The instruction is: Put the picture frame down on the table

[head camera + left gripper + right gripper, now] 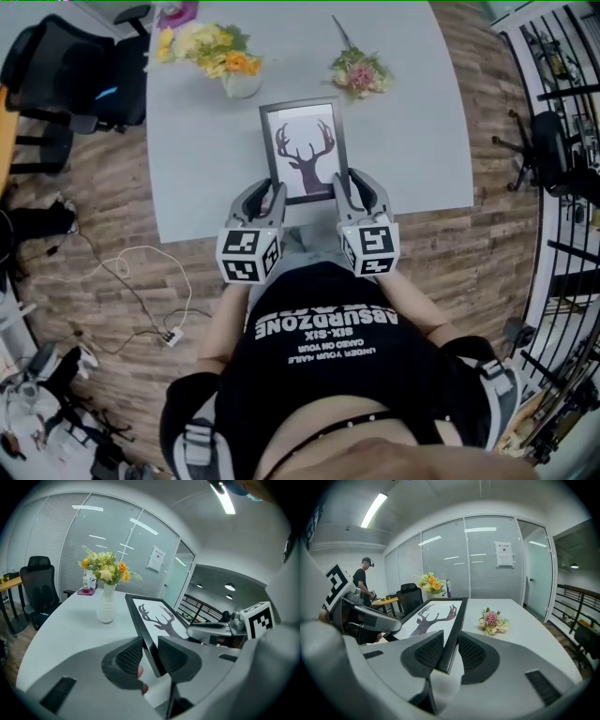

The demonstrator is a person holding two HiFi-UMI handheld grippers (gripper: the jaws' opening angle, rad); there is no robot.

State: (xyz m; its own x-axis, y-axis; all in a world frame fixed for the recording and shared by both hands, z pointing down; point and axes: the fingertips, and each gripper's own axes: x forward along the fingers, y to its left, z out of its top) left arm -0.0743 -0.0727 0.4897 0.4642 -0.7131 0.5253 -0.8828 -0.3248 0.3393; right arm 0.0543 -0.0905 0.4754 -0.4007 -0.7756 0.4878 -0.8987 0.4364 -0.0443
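Observation:
A black picture frame with a deer-antler print is held flat over the near part of the grey table. My left gripper is shut on the frame's near left edge. My right gripper is shut on its near right edge. In the left gripper view the frame rises at a tilt from the jaws, and the right gripper shows across it. In the right gripper view the print stretches away from the jaws, and the left gripper shows on the far side.
A white vase of yellow and orange flowers stands left of the frame's far end. A small pink bouquet lies to the right. Black office chairs stand off the table's left. A person stands far off by a desk.

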